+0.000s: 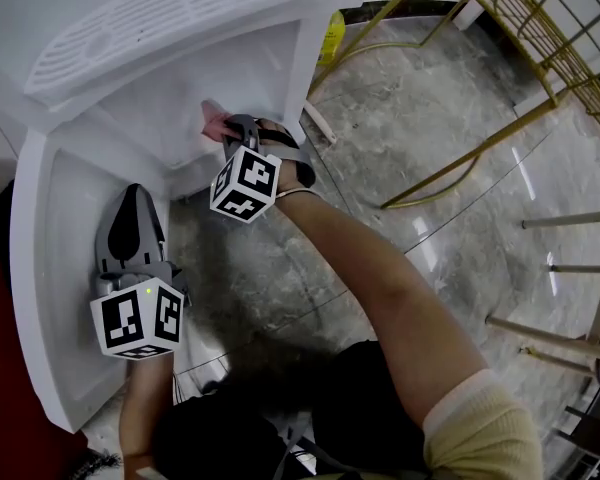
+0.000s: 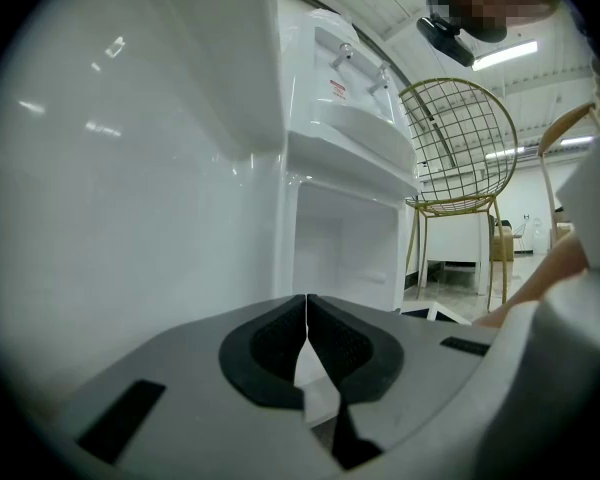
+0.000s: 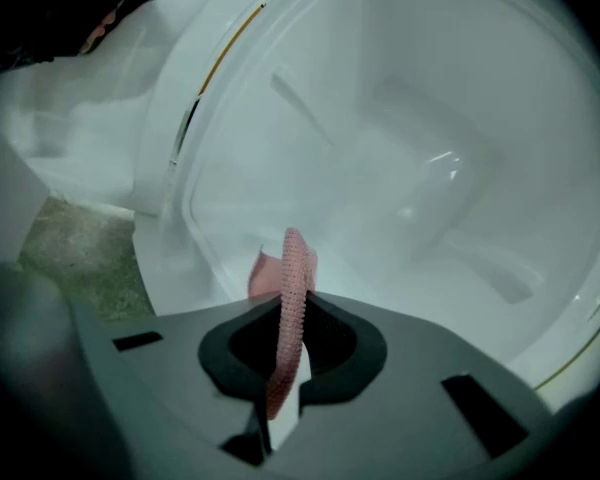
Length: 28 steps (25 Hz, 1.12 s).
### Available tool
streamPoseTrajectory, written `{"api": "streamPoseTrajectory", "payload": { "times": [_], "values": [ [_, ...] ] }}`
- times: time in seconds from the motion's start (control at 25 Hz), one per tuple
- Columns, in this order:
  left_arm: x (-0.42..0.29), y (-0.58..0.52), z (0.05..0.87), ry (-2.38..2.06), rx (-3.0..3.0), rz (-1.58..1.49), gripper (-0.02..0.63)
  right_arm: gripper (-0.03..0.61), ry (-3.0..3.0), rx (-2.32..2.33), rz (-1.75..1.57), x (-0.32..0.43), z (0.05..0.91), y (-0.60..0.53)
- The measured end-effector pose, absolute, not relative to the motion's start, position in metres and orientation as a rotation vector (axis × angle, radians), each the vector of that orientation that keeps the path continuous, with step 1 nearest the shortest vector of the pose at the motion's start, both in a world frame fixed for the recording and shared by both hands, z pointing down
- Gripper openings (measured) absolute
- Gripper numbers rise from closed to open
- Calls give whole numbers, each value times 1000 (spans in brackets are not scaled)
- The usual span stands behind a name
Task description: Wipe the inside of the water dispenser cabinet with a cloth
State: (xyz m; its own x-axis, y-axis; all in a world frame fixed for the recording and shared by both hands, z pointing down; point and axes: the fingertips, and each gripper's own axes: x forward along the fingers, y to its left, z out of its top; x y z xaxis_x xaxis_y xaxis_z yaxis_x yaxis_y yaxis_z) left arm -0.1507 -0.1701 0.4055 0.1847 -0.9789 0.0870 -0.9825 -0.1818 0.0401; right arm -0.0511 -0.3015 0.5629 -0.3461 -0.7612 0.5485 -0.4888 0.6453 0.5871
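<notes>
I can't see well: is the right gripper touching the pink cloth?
Touching. In the right gripper view, the right gripper has its jaws clamped on the pink cloth.

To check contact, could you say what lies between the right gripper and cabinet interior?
The pink cloth, clamped in the right gripper's jaws, per that gripper's view.

Glossy plastic cabinet [image 3: 430, 118], nubbly cloth [image 3: 295, 268], polished stone floor [image 1: 400, 108], metal wire chair [image 2: 458, 148].

Grey marbled floor [image 1: 420, 98] — a white dispenser [image 1: 160, 18] stands on it, a gold wire chair [image 1: 520, 18] nearby, a yellow object [image 1: 331, 36] at the dispenser's corner.
</notes>
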Motion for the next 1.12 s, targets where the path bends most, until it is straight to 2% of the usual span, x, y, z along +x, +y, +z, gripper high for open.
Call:
{"api": "streamPoseTrajectory", "payload": {
  "times": [0.8,1.12],
  "values": [
    [-141,-170,404,-1940,2350,51,15,28,-1849,1203,-176,27,566,-306],
    [-141,-171,413,-1936,2316,73,15,28,-1912,1235,-127,36,558,-297]
  ]
}}
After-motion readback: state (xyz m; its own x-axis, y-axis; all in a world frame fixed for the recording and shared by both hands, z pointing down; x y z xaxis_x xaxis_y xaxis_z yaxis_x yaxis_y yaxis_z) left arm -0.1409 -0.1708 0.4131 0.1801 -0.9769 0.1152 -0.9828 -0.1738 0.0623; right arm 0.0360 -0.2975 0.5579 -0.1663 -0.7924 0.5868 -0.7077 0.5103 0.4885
